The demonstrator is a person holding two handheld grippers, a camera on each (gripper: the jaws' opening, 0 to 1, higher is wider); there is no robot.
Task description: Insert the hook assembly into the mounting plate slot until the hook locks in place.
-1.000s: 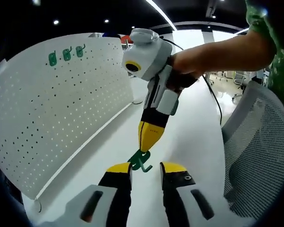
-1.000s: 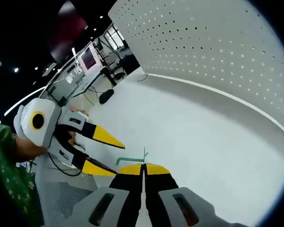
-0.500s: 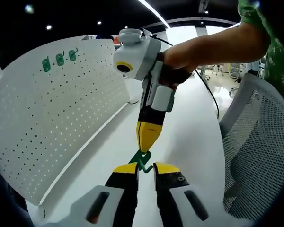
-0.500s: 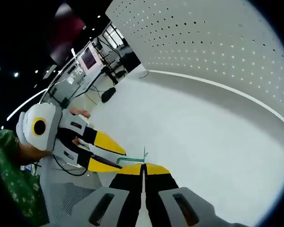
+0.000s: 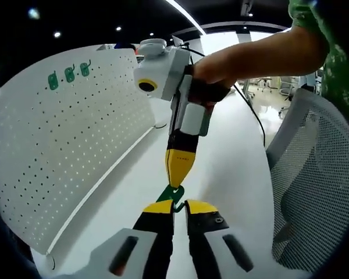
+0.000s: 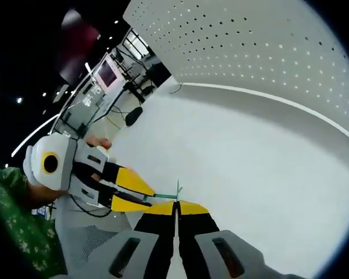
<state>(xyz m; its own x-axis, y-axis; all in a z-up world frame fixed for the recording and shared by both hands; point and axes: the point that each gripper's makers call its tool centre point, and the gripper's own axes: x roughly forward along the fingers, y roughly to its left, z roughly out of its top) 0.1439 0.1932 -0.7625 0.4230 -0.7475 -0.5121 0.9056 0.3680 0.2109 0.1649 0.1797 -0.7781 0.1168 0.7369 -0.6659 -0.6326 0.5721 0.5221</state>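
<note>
Green plastic hook (image 5: 172,193) is pinched between the closed right gripper (image 5: 175,181) and the left gripper (image 5: 174,204), whose jaws look nearly closed on it, above the white table (image 5: 221,163), with the pegboard (image 5: 64,145) well apart to the left gripper's left.

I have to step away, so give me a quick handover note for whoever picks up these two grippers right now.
Right gripper: shut on the green hook, above the white table.
Left gripper: jaws nearly closed around the same hook; whether they are gripping it I cannot tell.
White pegboard stands upright at the table's far edge, with three green hooks already on it near its top.
Done: hook picked up, held between both grippers.
Left: carry it to the pegboard, push it into a slot until it locks.
</note>
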